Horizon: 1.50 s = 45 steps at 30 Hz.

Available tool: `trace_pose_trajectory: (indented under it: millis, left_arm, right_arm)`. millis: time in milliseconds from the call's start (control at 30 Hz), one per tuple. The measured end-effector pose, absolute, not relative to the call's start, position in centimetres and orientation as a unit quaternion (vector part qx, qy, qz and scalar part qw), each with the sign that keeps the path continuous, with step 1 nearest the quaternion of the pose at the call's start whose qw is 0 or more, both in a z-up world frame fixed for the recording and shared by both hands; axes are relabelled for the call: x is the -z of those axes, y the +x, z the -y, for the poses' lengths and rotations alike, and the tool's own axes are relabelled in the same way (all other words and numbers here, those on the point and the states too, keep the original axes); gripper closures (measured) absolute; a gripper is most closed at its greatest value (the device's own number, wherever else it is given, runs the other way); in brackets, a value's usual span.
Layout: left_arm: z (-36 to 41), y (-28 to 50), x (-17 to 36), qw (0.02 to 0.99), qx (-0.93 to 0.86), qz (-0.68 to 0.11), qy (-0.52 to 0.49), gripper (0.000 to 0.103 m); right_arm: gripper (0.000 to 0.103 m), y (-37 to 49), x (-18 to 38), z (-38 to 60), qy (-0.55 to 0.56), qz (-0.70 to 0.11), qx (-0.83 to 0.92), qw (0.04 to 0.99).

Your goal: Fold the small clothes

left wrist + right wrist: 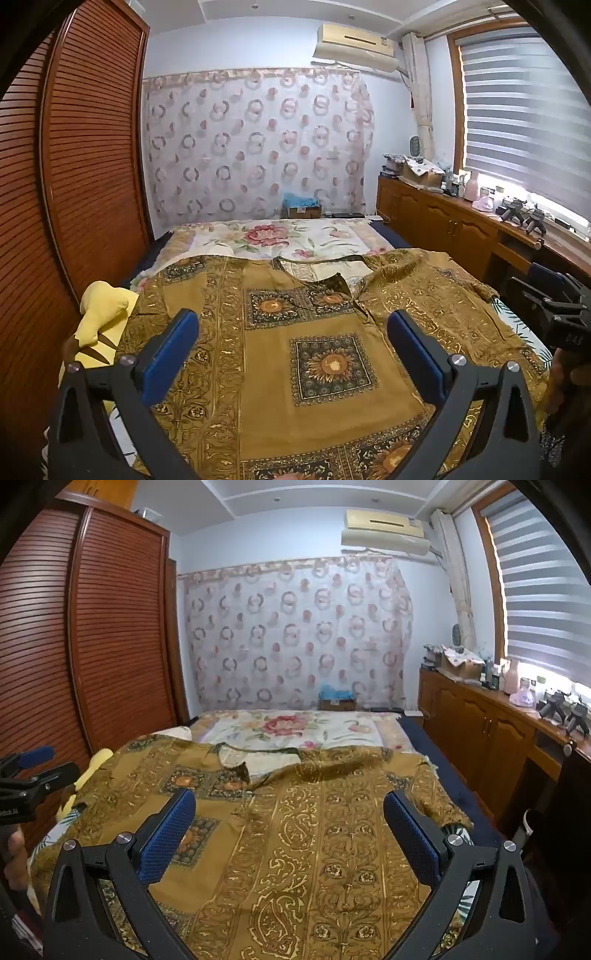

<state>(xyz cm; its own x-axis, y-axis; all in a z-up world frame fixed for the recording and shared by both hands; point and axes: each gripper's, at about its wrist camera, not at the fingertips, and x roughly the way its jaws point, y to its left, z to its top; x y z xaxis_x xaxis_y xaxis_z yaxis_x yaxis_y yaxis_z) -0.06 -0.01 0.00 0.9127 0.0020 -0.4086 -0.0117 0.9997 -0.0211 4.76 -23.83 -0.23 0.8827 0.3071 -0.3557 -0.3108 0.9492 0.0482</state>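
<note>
Both tongs, left (291, 328) and right (290, 808), hang spread wide and empty over the gold-patterned shirt (314, 369) lying flat on the bed (273, 236).

Risk, as I see it: pinching only the top layer near the open neckline (255, 755) would drag the thin cloth askew, and the rumpled right sleeve (436, 794) could fold in crooked.

Mustard sunflower-print garment (325, 321), blue-padded jaws

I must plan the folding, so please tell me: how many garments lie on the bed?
2. A brown patterned shirt lies spread across the near part of the bed. A yellow garment lies bunched beside its left edge. More may be hidden underneath.
</note>
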Motion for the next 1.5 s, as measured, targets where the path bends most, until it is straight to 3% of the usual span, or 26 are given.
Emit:
trace_pose_trajectory:
  millis: [1500]
  left_arm:
    - [-0.11,-0.67,-0.55,0.978,-0.008,-0.206,-0.017,0.0]
  right_arm:
    - [0.0,4.87,0.44,23.57,-0.018,-0.189,-0.16,0.969]
